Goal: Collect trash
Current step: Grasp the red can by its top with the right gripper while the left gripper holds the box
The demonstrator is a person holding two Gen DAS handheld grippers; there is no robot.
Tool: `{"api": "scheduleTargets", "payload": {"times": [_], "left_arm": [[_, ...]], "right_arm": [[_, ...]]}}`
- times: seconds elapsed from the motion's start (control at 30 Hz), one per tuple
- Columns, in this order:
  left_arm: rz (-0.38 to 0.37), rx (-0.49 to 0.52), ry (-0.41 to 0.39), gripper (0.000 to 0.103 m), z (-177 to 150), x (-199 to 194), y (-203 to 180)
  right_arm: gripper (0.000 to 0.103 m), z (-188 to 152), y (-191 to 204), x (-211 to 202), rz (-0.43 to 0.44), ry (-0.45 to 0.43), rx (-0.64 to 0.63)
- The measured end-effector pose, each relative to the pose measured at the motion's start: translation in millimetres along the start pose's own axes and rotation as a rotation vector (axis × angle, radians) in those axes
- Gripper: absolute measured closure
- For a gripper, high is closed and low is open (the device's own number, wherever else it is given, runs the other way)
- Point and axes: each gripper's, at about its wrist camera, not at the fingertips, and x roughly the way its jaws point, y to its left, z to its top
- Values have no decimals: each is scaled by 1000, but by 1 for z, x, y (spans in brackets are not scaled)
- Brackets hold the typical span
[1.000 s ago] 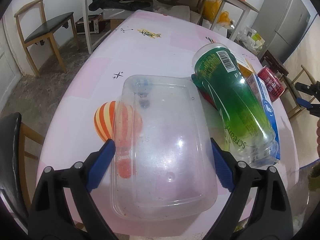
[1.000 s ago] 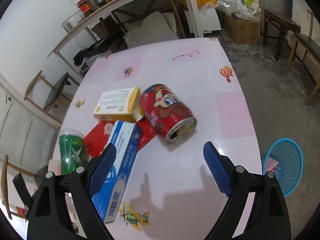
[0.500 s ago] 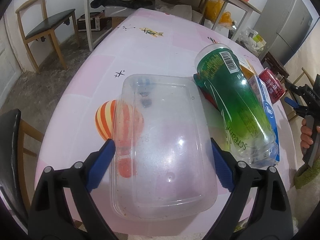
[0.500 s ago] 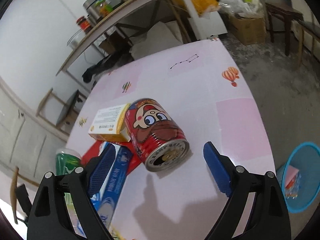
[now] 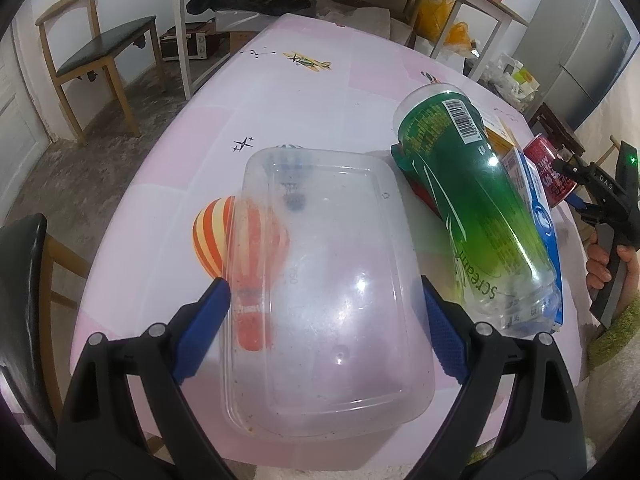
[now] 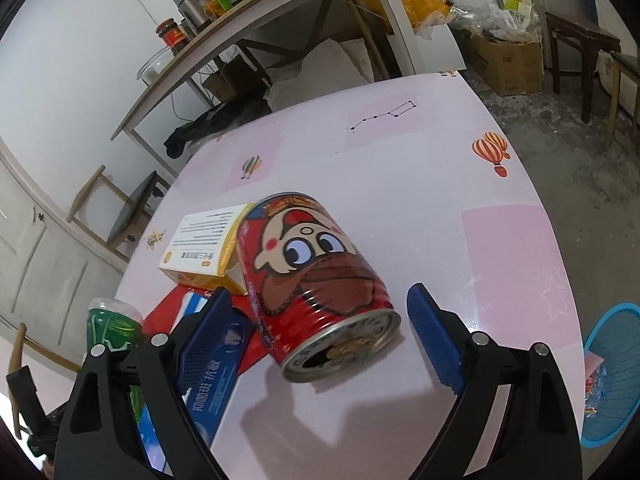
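Can [image 6: 316,288] lying on side, frame centre, being straddled by right gripper [image 6: 320,334], spread wide; long axis running away up-left, open end toward camera. Bin [image 6: 612,372] lower right. Left gripper [image 5: 326,330] released, flanking tub [image 5: 320,292]; contact probably none.

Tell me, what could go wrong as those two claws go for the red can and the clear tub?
The red can lies on its side between the right gripper's open jaws; a skewed squeeze could send it rolling toward the table edge.

The clear tub looks thin, and nearly fills the left gripper's open jaws, so it may buckle or slip.

The green bottle rests close beside the tub and could get bumped.
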Motion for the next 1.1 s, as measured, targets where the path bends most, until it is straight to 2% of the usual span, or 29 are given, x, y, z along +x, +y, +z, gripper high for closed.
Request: {"api": "scheduleTargets", "payload": {"times": [0.13, 0.23, 0.37, 0.7, 0.9, 1.1], "left_arm": [[-1, -2, -5, 16, 0, 1, 0], [-5, -7, -11, 16, -1, 1, 1], [-10, -1, -15, 16, -2, 0, 3], [-47, 13, -2, 16, -1, -2, 6], [-62, 13, 4, 16, -3, -4, 6], [-66, 9, 4, 15, -4, -5, 6]], "right_arm": [[31, -1, -4, -4, 11, -8, 6], [32, -3, -1, -13, -18, -14, 4], [33, -4, 12, -33, -102, -9, -21], [34, -22, 54, -80, -353, 130, -236], [35, -46, 76, -86, -441, 200, -376], [34, -59, 90, -86, -484, 181, -455]]}}
